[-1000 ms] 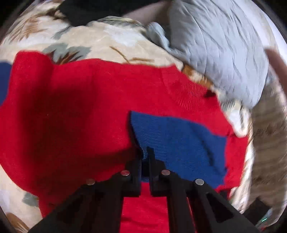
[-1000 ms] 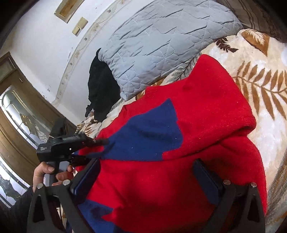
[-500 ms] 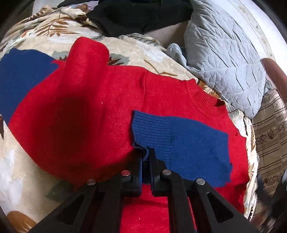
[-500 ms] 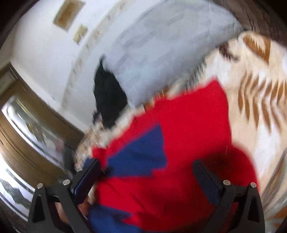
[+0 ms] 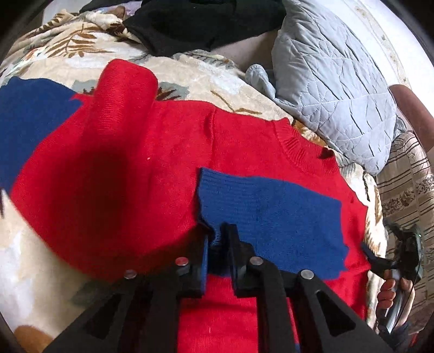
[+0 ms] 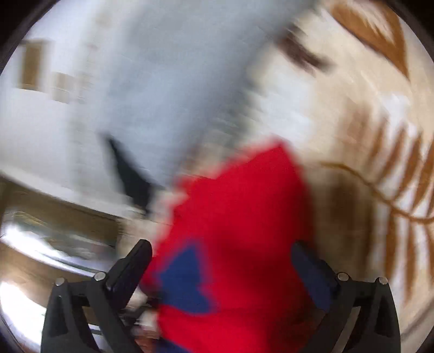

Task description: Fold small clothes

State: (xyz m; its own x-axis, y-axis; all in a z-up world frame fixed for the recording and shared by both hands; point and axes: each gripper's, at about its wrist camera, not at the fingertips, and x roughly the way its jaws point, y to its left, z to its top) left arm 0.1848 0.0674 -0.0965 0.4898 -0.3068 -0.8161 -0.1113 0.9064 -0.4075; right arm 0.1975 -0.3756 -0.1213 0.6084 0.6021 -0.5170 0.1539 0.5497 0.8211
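Note:
A red knit sweater [image 5: 130,173] with blue sleeve ends lies spread on a leaf-patterned blanket [image 5: 190,73]. Its right sleeve is folded across the chest, and the blue cuff [image 5: 265,214] lies on the red body. My left gripper [image 5: 218,239] is shut on the cuff's near edge. The other sleeve's blue end [image 5: 29,119] lies at the far left. My right gripper [image 6: 222,260] is open and empty above the sweater [image 6: 244,230]; its view is badly blurred. It also shows at the left wrist view's right edge [image 5: 390,260], off the sweater's side.
A grey quilted pillow [image 5: 336,89] lies beyond the sweater's collar. A black garment [image 5: 206,21] lies at the far end of the bed. A striped cover [image 5: 407,173] lies to the right.
My left gripper has drawn back and risen a little, still shut on the blue cuff, which lies flatter on the chest. My right gripper has swung fast and pulled away from the sweater.

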